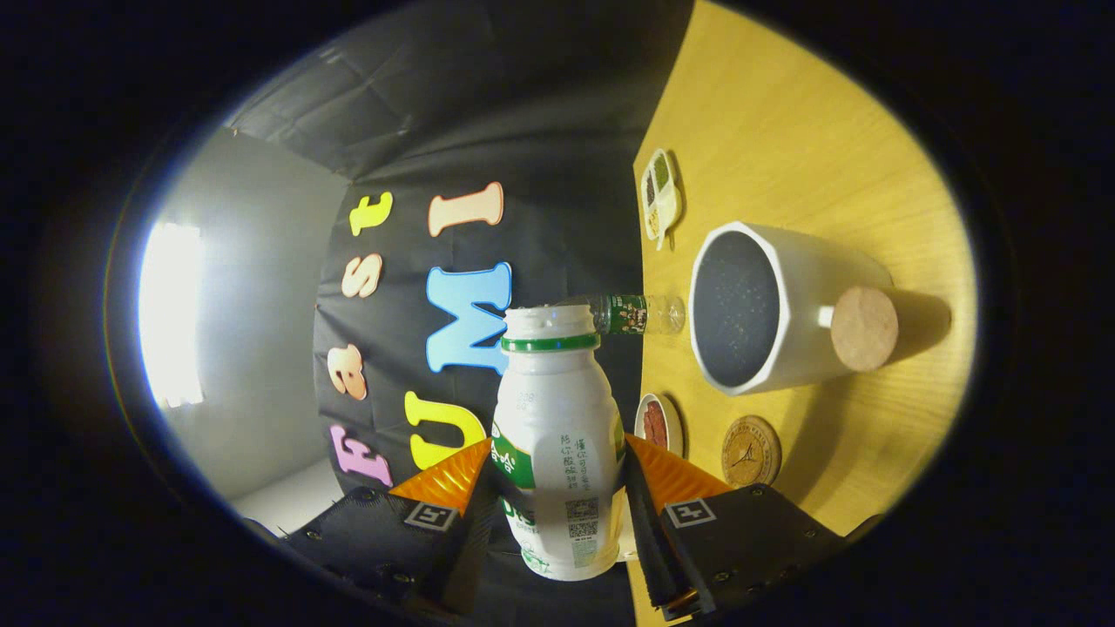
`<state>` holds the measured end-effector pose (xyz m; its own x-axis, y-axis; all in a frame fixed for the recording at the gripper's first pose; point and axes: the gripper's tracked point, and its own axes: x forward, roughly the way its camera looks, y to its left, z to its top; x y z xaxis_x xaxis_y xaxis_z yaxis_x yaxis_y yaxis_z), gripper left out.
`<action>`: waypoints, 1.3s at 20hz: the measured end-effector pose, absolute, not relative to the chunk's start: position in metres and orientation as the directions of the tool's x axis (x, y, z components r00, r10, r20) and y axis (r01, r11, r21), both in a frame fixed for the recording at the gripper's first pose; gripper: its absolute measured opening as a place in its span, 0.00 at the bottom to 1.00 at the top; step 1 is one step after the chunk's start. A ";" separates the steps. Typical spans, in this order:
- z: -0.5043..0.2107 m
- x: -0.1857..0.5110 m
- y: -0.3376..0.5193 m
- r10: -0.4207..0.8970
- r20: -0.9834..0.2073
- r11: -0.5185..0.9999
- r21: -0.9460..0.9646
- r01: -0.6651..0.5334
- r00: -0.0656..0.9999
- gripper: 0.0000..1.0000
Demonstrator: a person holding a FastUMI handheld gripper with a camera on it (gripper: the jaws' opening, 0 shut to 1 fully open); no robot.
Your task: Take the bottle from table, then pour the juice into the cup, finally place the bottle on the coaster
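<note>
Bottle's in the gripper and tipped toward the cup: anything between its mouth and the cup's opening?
Nothing visible does. The gripper is shut on the white bottle; the gap from its mouth to the cup looks free. A small clear bottle stands beyond, by the cup's rim.

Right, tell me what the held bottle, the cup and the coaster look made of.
Bottle gripped between the jaws: likely matte white plastic, faintly translucent. Cup: probably glazed ceramic, smooth white wall, dark speckled inside. Coaster: apparently wood, engraved brown disc.
</note>
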<state>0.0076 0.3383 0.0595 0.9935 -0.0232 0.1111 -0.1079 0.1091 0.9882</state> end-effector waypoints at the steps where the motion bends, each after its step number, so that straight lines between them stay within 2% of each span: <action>1: 0.055 0.007 0.337 -0.023 0.093 0.168 0.982 -0.088 0.995 0.72; 6: 0.050 -0.008 0.331 -0.047 0.064 0.499 0.866 -0.032 0.997 0.72; 9: 0.052 -0.007 0.331 -0.066 0.050 0.713 0.701 0.012 0.997 0.72; 12: 0.061 0.004 0.334 -0.089 0.039 0.851 0.523 0.055 0.995 0.72; 19: 0.063 0.040 0.346 -0.142 0.042 0.976 0.170 0.133 0.989 0.72; 26: 0.036 0.071 0.369 -0.098 -0.013 0.993 0.060 0.098 0.995 0.72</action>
